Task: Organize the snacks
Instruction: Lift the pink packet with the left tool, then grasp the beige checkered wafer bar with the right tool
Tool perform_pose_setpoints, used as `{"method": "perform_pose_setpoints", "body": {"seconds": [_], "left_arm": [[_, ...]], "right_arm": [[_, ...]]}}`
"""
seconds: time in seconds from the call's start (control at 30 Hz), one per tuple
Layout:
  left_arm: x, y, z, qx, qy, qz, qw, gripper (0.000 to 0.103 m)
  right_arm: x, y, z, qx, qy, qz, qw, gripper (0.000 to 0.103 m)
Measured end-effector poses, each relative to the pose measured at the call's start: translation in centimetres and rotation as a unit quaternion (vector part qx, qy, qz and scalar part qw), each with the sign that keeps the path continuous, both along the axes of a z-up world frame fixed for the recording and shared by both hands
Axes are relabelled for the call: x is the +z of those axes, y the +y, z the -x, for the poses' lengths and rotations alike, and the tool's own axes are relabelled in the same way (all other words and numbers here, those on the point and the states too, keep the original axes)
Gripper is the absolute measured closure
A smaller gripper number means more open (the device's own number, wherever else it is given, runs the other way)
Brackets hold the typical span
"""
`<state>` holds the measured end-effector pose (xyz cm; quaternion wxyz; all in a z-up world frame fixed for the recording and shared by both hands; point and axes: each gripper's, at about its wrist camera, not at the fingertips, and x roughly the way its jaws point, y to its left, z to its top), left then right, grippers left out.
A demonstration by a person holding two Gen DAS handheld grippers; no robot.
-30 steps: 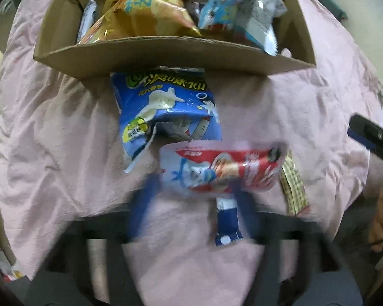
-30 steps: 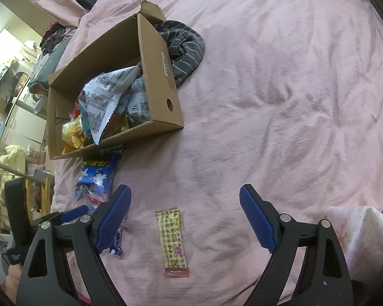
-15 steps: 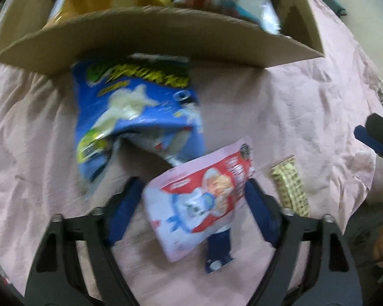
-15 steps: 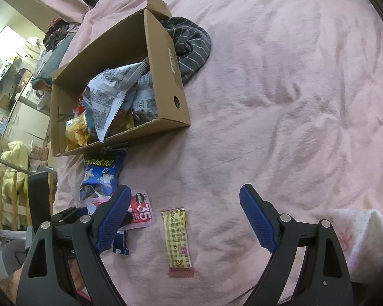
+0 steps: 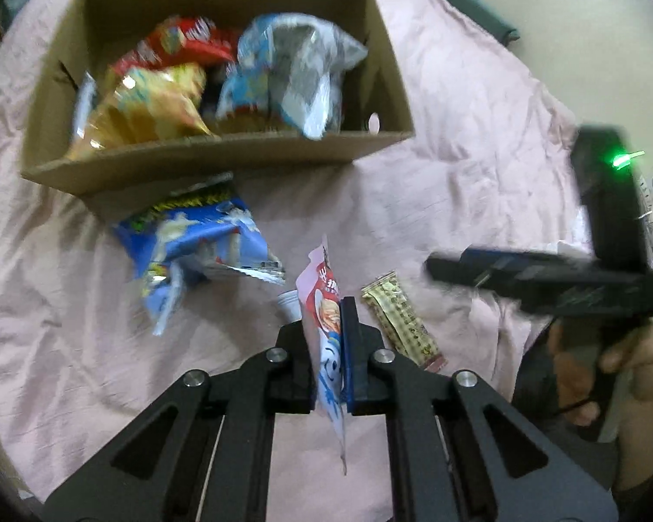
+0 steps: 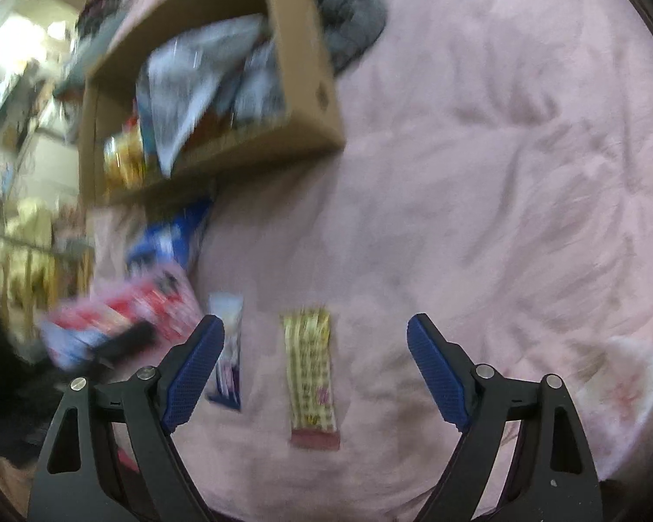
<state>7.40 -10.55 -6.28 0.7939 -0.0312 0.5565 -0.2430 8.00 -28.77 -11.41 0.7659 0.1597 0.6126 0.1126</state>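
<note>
Through my left wrist camera, my left gripper [image 5: 328,348] is clamped flat on the red-and-white snack packet [image 5: 324,304], which stands edge-on between the pads at centre, with the cardboard box [image 5: 222,156] of snacks at 12 o'clock, a blue bag [image 5: 196,239] on the pink bedcover [image 5: 457,174] at 10 o'clock, the yellow checked bar [image 5: 402,319] just to 3 o'clock of my grip, and my right hand [image 5: 609,361] with its tool at 3 o'clock. Through my right wrist camera, my right gripper [image 6: 315,361] stands wide with its jaws closing, pads not touching the yellow checked bar [image 6: 311,369] lying between them, a small blue-and-white packet [image 6: 228,348] beside the 9 o'clock finger, the red-and-white snack packet [image 6: 126,313] blurred at 9 o'clock and the cardboard box [image 6: 309,87] at 11 o'clock.
</note>
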Motion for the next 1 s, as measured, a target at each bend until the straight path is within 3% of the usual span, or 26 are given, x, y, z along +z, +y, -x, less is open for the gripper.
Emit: {"method": "perform_pose_setpoints", "body": {"seconds": [0.03, 0.13, 0.47, 0.53, 0.57, 1.0], "left_arm": [[0.4, 0.8, 0.1, 0.004, -0.007, -0.001, 1.0, 0.097], [1.0, 2.4, 0.2, 0.032, -0.018, -0.001, 0.9993, 0.097], [1.2, 5.7, -0.1, 0.097, -0.05, -0.055, 0.9925, 0.097], [1.1, 6.2, -0.3, 0.108, -0.05, -0.062, 0.991, 0.097], [1.0, 6.4, -0.4, 0.111, -0.048, -0.064, 0.9906, 0.097], [0.7, 6.8, -0.1, 0.118, -0.065, -0.085, 0.9872, 0.097]], "right_arm": [[-0.2, 0.5, 0.1, 0.009, 0.002, 0.008, 1.0, 0.032], [-1.7, 2.9, 0.3, 0.055, 0.019, 0.046, 0.997, 0.038], [-4.8, 7.1, 0.7, 0.129, 0.031, 0.151, 0.98, 0.045], [-4.6, 7.3, 0.7, 0.132, 0.023, 0.16, 0.978, 0.059], [-4.4, 7.2, 0.7, 0.131, 0.02, 0.161, 0.978, 0.075], [0.0, 4.6, 1.5, 0.084, -0.037, 0.096, 0.991, 0.076]]}}
